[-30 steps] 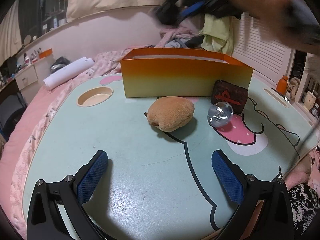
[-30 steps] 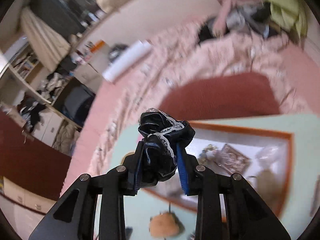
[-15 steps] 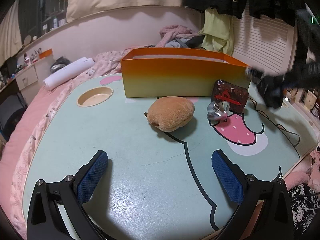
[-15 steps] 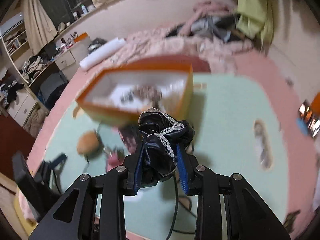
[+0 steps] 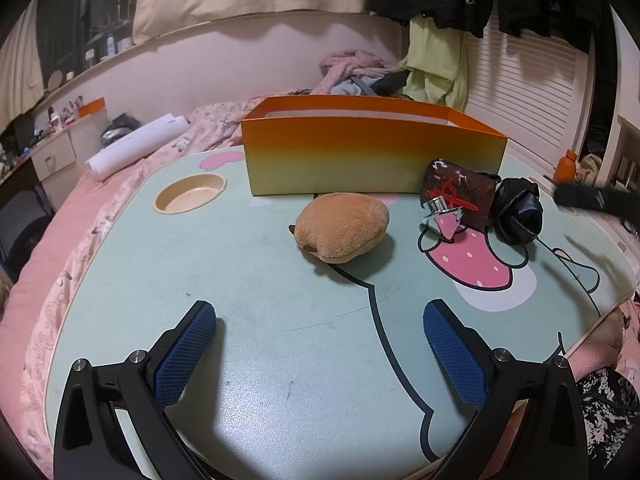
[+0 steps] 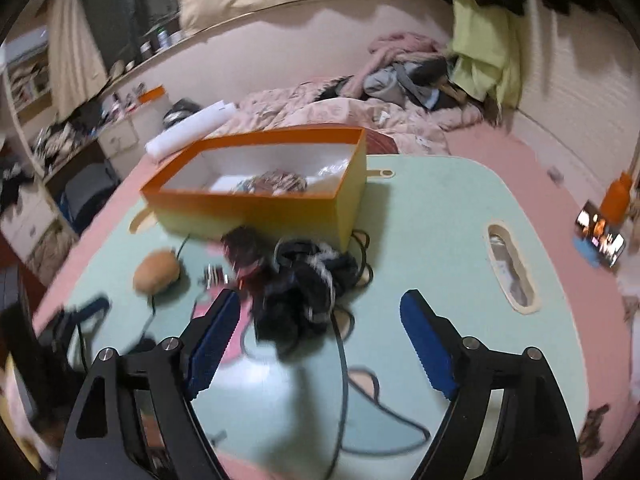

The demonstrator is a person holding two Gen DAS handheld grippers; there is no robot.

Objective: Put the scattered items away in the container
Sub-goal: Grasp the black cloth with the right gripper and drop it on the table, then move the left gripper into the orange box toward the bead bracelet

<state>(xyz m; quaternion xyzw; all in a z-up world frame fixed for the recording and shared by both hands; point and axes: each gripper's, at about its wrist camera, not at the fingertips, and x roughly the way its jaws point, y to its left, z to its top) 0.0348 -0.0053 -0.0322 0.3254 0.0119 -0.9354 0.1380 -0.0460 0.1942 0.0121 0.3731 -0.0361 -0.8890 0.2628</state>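
Four loose items lie on the desk (image 5: 248, 276) outside the orange container (image 5: 372, 152). Black lace-trimmed scrunchie (image 6: 304, 292): on the desk surface just ahead of my right claw (image 6: 320, 340), blurred in that view, in line with the gap between the blue pads (image 6: 428, 348) but touched by neither. Right claw jaws are opening, wide apart, nothing gripped. From the left wrist view the same scrunchie (image 5: 518, 212) sits beside the dark red pouch (image 5: 456, 192), touching or nearly touching it; cannot tell which. Small silver and pink trinket (image 5: 442, 218) rests against the front of the pouch. Tan plush toy (image 5: 342, 226) lies apart from these, nearer the middle of the desk, in front of the container's long wall.

Container: open top, white inside, some patterned items already lying in it (image 6: 272, 182); details too blurred to name.

Left claw (image 5: 320, 352): jaws wide apart, empty, held low over bare desk, well short of the plush toy.

Surroundings: pink bedding (image 5: 60, 240) around the desk, a rolled white sheet (image 5: 136, 148) on it, clothes heaped behind the container.
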